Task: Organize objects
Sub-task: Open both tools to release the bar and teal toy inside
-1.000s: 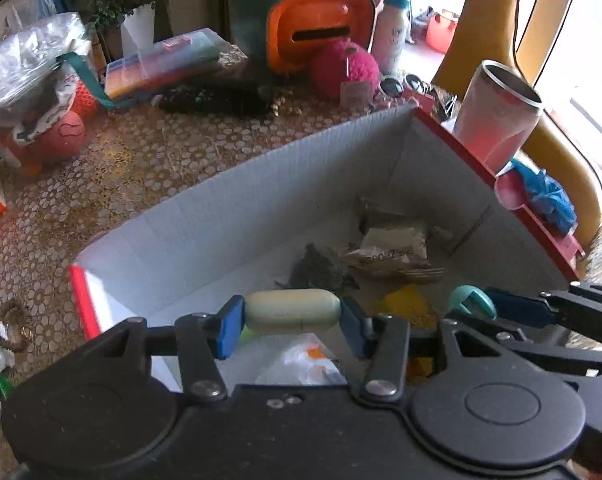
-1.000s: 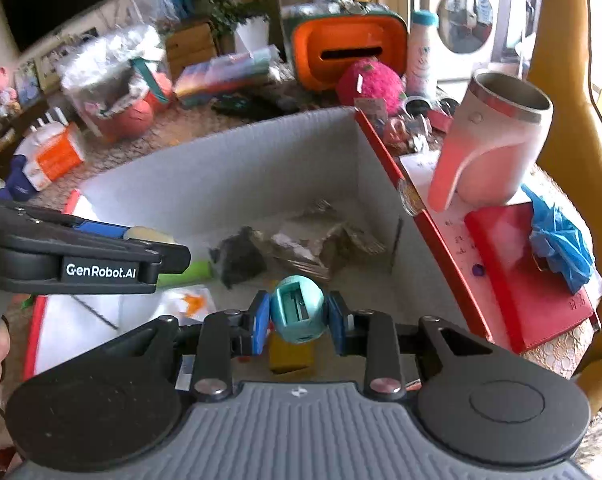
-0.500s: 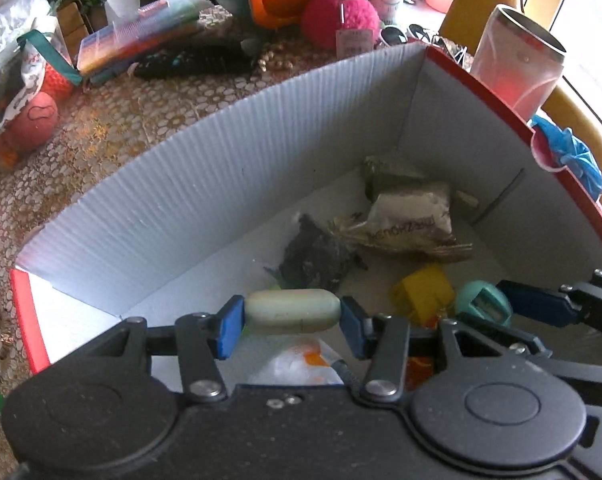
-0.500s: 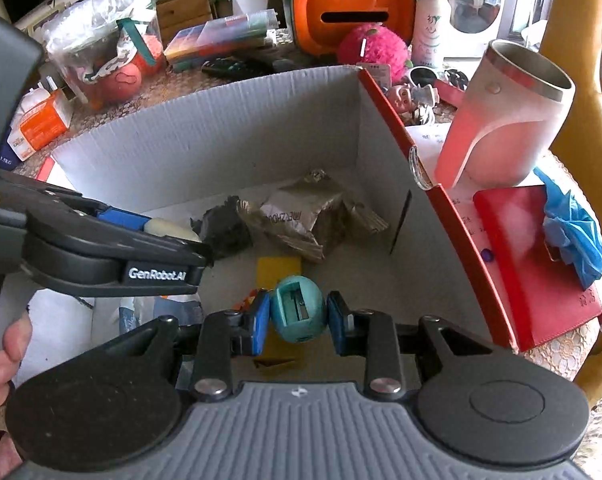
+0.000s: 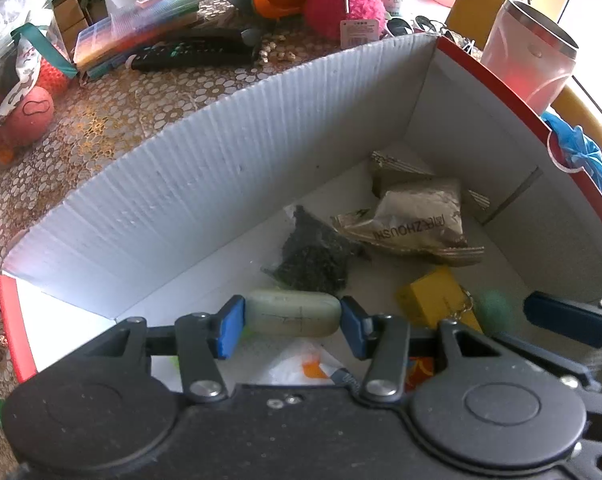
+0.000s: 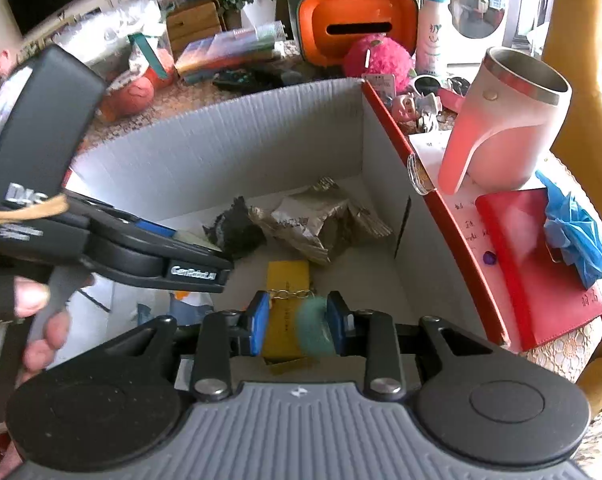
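While both grippers hung over the open white corrugated cardboard box with red outer faces (image 5: 229, 168), the left gripper (image 5: 291, 322) was clenched on a pale green oblong capsule-shaped case (image 5: 293, 314), whose long axis ran straight across from pad to pad. The right gripper (image 6: 295, 326) was seen just right of it, its pads spread wider than the small teal rounded object (image 6: 315, 330), which was blurred and seemed to be falling free. Directly beneath both sets of jaws the box floor was judged the drop spot, so only a release was needed. Already lying there were a yellow rectangular block with a chain (image 6: 287, 280), a crumpled silver-brown foil packet (image 5: 417, 220) and a dark crumpled pouch (image 5: 313, 256) farther in. A pink steel-rimmed tumbler (image 6: 501, 136) stood outside the right wall, clear of the descent.
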Demonstrator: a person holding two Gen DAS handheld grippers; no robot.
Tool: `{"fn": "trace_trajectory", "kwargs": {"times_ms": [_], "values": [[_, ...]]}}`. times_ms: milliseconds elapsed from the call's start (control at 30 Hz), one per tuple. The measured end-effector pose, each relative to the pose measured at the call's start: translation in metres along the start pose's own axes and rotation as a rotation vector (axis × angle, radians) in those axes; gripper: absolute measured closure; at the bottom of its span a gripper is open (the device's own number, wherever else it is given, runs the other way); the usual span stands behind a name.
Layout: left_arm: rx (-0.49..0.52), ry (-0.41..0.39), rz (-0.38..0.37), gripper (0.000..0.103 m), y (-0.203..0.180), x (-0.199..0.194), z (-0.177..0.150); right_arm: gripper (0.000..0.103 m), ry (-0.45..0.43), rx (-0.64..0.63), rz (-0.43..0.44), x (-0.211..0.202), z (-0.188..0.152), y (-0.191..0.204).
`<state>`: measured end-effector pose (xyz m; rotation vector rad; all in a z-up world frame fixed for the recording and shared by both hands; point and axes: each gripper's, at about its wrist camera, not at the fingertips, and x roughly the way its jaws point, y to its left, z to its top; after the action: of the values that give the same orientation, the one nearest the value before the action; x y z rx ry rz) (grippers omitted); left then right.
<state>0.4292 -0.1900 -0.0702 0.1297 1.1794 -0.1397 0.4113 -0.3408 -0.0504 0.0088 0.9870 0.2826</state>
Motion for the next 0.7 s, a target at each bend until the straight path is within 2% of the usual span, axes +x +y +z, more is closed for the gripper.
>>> {"fn": "trace_trajectory", "kwargs": {"times_ms": [67, 133, 167, 567, 667, 700], "values": [[0.000, -0.001, 0.004, 0.051, 0.000, -0.002, -0.001, 0.072, -0.012, 0.004, 0.009, -0.005, -0.001, -0.001], [0.003, -0.008, 0.009, 0.040, 0.000, -0.004, -0.001, 0.072, -0.022, 0.008, 0.018, -0.011, -0.003, -0.001], [0.002, -0.019, 0.010, 0.038, -0.001, -0.007, -0.002, 0.072, -0.026, 0.007, 0.021, -0.013, -0.003, -0.001], [-0.028, -0.099, -0.038, 0.037, 0.011, -0.050, -0.014, 0.070, -0.070, 0.047, 0.037, -0.046, -0.013, 0.000], [-0.017, -0.137, -0.056, 0.037, 0.014, -0.067, -0.024, 0.053, -0.098, 0.043, 0.038, -0.060, -0.016, 0.004], [-0.010, -0.152, -0.061, 0.037, 0.015, -0.073, -0.028, 0.051, -0.110, 0.042, 0.037, -0.065, -0.017, 0.006]]}}
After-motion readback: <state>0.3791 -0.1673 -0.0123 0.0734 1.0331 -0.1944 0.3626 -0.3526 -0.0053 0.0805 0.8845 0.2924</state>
